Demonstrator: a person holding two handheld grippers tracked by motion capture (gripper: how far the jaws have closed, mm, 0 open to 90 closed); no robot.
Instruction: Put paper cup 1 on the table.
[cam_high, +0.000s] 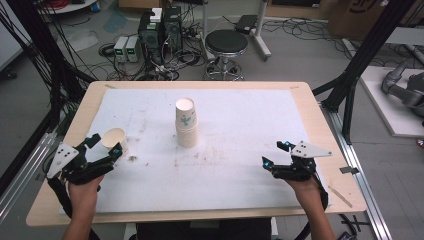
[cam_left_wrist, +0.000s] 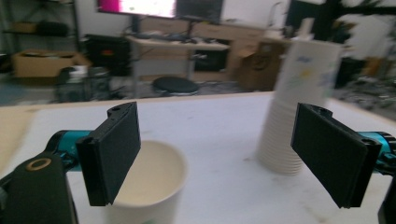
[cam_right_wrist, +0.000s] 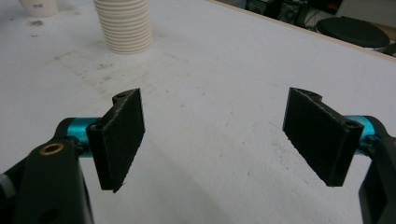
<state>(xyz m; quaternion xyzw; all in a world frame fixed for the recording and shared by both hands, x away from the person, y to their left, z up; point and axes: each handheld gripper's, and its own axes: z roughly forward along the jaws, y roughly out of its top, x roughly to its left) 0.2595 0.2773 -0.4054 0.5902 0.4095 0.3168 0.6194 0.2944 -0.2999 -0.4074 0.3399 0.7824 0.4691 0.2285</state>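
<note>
Single paper cup (cam_high: 114, 139) stands upright near the bench's (cam_high: 310, 115) left edge; left gripper (cam_high: 102, 146) has its jaws spread about the cup, pads clear of it; cup stack (cam_high: 186, 123) stands at bench centre, carrying a small green print, unreadable; right gripper (cam_high: 275, 154), jaws spread and empty, hovers near the right edge

- The table (cam_high: 320, 130) has a light wooden top with rounded corners.
- A white sheet (cam_high: 240, 165) covers most of it, leaving a wooden border; the sheet is scuffed and stained near its middle.
- A stack of paper cups (cam_high: 186, 123) stands upright near the sheet's centre.
- A single paper cup (cam_high: 115, 141) stands upright at the left edge of the sheet, well apart from the stack.
</note>
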